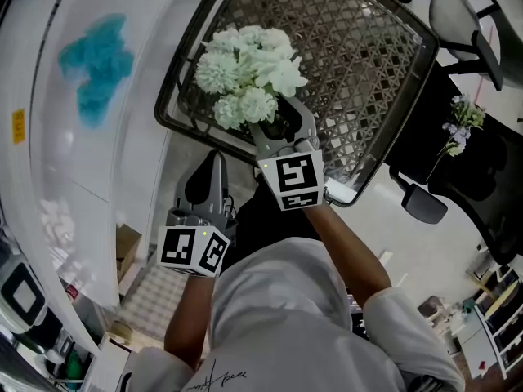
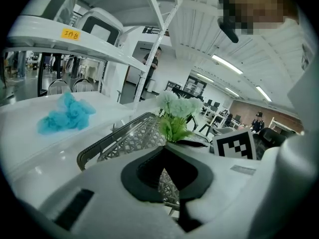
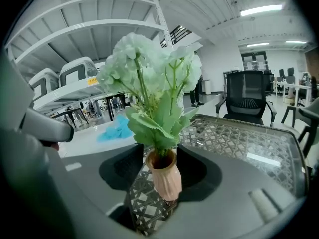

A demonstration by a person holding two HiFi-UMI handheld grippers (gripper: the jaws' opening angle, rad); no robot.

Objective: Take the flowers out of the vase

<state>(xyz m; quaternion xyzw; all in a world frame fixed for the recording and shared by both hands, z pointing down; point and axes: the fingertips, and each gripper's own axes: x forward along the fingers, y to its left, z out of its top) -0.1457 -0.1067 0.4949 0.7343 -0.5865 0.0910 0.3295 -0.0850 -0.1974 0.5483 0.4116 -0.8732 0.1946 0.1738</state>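
A bunch of white flowers point(image 1: 249, 76) with green leaves stands in a small ribbed pink vase point(image 3: 165, 178) near the front edge of a lattice-patterned glass table point(image 1: 359, 72). My right gripper point(image 1: 282, 121) reaches over the table edge. Its jaws stand wide on either side of the vase, and lattice shows in the gap on the left, so it is open. In the right gripper view the flowers point(image 3: 149, 63) rise straight above the right gripper point(image 3: 162, 151). My left gripper point(image 1: 214, 160) hangs lower, short of the table, shut and empty. In the left gripper view the left gripper point(image 2: 163, 151) points toward the flowers point(image 2: 177, 108).
A blue cloth point(image 1: 98, 68) lies on the white curved counter point(image 1: 49, 137) left of the table. Black office chairs point(image 1: 466, 23) stand beyond and to the right. A second small flower bunch point(image 1: 462, 125) sits on a dark desk at the right. A person point(image 2: 152, 63) stands far off.
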